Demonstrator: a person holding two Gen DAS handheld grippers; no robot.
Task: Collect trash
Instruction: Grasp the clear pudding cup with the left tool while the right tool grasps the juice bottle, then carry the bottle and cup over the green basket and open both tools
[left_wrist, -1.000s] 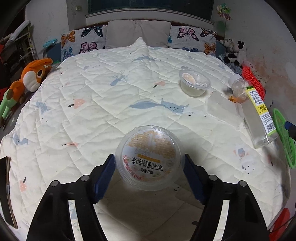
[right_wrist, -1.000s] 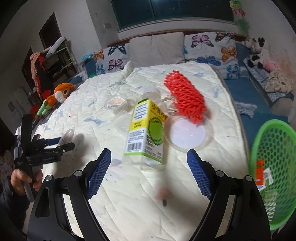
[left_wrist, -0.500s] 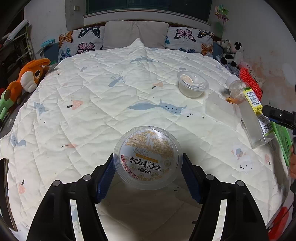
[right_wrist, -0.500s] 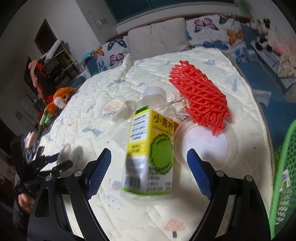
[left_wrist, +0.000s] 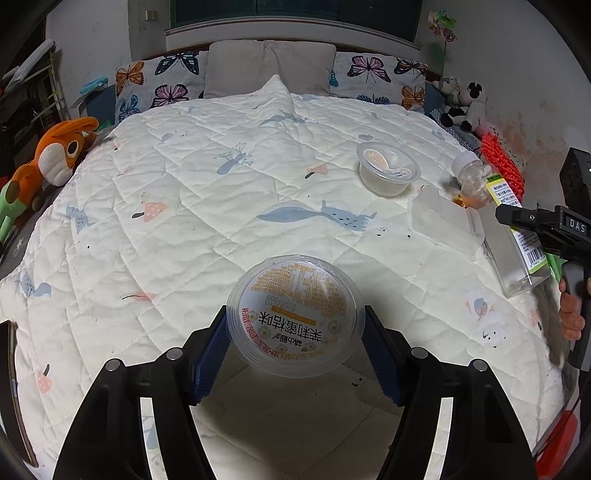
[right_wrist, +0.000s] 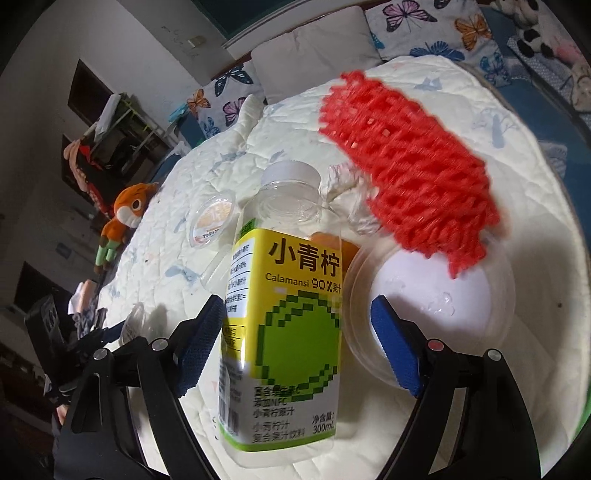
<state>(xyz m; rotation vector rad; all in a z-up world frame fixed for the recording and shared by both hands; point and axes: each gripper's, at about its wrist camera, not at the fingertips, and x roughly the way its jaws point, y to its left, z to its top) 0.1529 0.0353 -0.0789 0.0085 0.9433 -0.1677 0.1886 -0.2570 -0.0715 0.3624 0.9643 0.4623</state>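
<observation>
Left wrist view shows the left gripper (left_wrist: 294, 345) clamped on a round clear plastic cup (left_wrist: 293, 319), its ribbed blue pads pressing both sides of the cup's wall; the foil lid bears orange print. Beneath lies a quilted cream bedspread (left_wrist: 207, 206), stitched in diamonds with small animal prints. Farther right sit a second small clear cup (left_wrist: 388, 168), a flat translucent plastic tray (left_wrist: 445, 223) and a clear bottle (left_wrist: 515, 236) lying on its side.

Right wrist view has the right gripper (right_wrist: 297, 334) with its jaws closing around that same square-shouldered clear bottle, which lies between the blue pads; the left pad is at the yellow-green label, the right pad stands apart from it. Just right of the bottle rests a round clear lid (right_wrist: 437, 306) with a white disc inside, and a red foam net sleeve (right_wrist: 406, 158) overlaps its far edge.
</observation>
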